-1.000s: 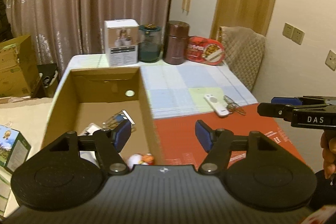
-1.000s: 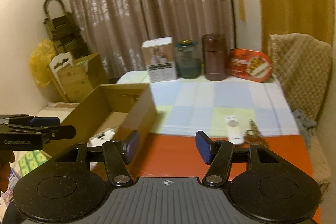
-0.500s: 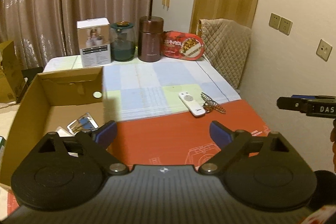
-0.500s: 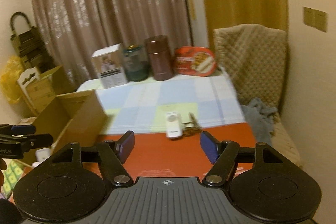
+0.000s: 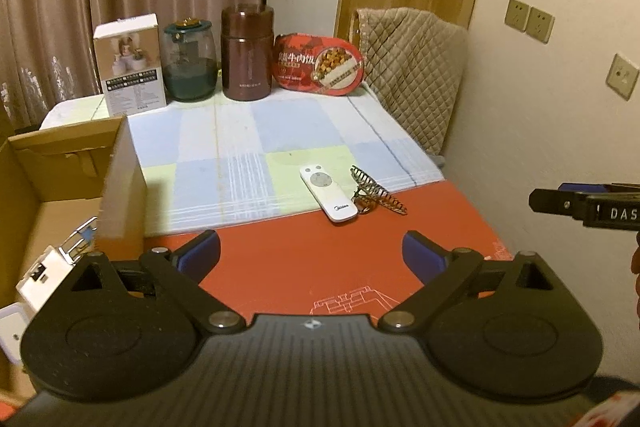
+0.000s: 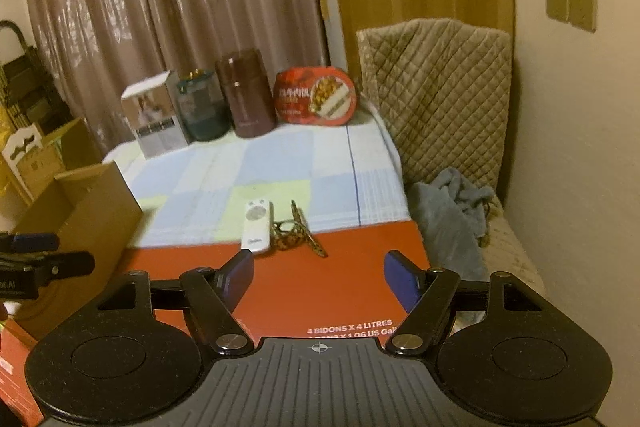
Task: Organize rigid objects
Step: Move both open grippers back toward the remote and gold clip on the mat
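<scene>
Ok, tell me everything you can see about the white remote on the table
The white remote is slim, looks like plastic, and has rounded ends. A grey round pad and two small buttons sit at its far end, a small logo at the near end. It lies flat, face up, straddling the edge where the checked cloth meets the red sheet. A metal hair claw sits close against its right side.

remote (image 5: 328, 194) lies just left of hair clip (image 5: 374, 191), right of box (image 5: 120, 183).

remote (image 5: 328, 193): white, flat, buttons up, mid-frame, straddling cloth edge and red board | hair clip (image 5: 376, 191): brown toothed, open, touching remote's right side | box (image 5: 120, 183): cardboard, open, left edge
</scene>
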`<act>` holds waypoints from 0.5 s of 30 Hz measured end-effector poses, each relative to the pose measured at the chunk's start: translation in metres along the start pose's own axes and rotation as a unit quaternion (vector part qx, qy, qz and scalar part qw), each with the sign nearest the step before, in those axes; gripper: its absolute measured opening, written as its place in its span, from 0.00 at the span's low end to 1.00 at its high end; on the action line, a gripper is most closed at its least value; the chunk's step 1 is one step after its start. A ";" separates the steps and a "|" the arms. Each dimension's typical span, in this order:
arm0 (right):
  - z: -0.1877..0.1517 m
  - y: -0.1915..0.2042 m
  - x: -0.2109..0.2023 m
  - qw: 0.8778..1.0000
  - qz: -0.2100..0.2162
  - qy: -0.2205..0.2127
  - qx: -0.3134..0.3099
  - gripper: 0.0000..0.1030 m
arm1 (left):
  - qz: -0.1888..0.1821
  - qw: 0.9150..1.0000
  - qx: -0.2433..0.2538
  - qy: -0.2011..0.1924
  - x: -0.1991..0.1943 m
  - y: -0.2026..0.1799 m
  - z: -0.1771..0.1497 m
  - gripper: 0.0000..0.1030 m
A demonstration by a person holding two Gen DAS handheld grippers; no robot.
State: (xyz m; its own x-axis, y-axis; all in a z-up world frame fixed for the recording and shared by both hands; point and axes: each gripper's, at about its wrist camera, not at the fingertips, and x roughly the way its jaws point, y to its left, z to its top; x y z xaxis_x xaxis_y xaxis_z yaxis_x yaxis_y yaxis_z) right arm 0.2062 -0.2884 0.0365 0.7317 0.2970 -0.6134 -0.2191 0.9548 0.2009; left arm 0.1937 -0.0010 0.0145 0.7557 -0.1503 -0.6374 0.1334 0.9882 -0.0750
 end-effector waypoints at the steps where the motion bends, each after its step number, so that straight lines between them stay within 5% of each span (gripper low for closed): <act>1: -0.001 -0.002 0.009 1.000 0.004 0.002 -0.004 0.67 | 0.006 1.000 0.004 0.002 0.008 -0.002 0.000 0.93; 15: 0.003 -0.010 0.153 0.996 0.065 0.024 -0.061 0.67 | 0.042 0.999 -0.021 0.024 0.127 0.009 0.004 0.93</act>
State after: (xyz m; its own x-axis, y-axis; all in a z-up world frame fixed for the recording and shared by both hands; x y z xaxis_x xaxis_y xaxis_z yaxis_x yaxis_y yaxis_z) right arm 0.3221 -0.2522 -0.0564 0.6603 0.4160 -0.6253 -0.3887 0.9017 0.1894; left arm 0.2929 -0.0115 -0.0641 0.7315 -0.0658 -0.6787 0.0432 0.9978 -0.0502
